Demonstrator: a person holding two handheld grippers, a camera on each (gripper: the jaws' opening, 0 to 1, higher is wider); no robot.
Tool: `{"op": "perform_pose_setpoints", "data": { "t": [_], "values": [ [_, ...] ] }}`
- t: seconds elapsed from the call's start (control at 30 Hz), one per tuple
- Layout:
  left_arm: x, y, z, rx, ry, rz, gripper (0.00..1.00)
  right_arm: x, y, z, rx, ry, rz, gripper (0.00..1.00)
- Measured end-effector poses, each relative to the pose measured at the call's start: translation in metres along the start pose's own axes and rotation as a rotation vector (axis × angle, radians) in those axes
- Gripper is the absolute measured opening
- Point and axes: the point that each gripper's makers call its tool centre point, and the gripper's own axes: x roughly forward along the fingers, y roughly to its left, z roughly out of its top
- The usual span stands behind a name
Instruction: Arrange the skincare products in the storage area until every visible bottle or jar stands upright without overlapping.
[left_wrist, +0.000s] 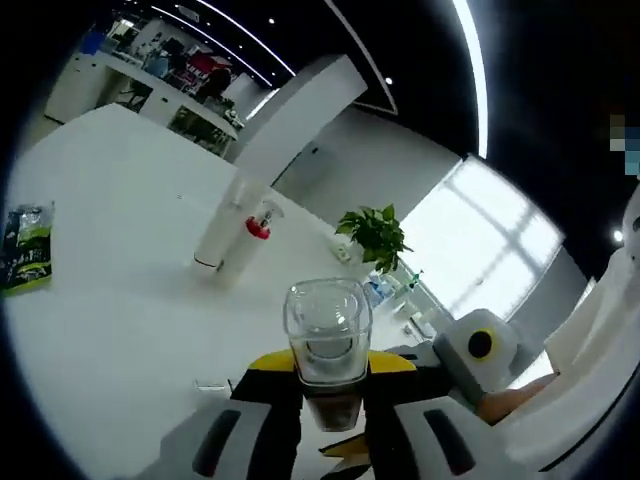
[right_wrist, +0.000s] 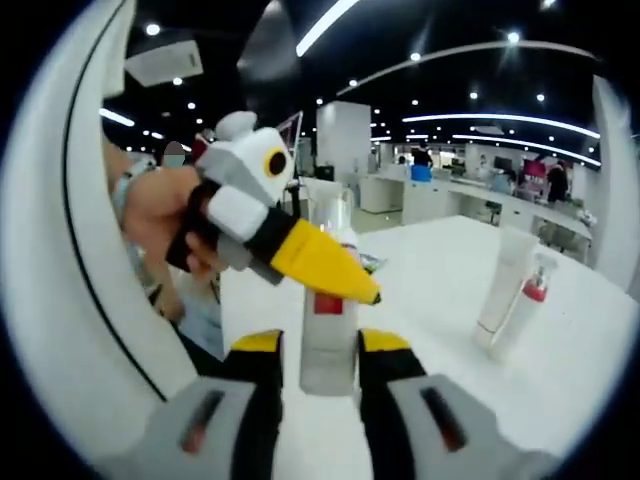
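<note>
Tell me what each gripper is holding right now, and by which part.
One tall bottle: the right gripper clamps its lower body, the left gripper just under its clear cap.

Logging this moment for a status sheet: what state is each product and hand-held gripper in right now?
Clear-capped bottle: upright, held between the jaws of the left hand-held gripper.
Right hand-held gripper: jaws either side of the same bottle; contact cannot be told.
White tube: standing on the table, leaning against the neighbour.
Red-collared pump bottle: standing, tilted, touching the tube.
Green packet: lying flat.
</note>
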Motion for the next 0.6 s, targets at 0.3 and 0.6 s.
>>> {"op": "perform_pose_setpoints", "data": {
  "t": [0.3,0.6],
  "values": [
    [-0.025,0.022,0.028,0.208,0.019,0.000,0.22,0.002,0.007,0.029,0.075,-0.028,0.147,0.34],
    [-0.055,0.037,0.039,0.446,0.135,0.014,0.22,0.028,0.002,0.080,0.113,0.002,0.155,0.34]
  ]
}}
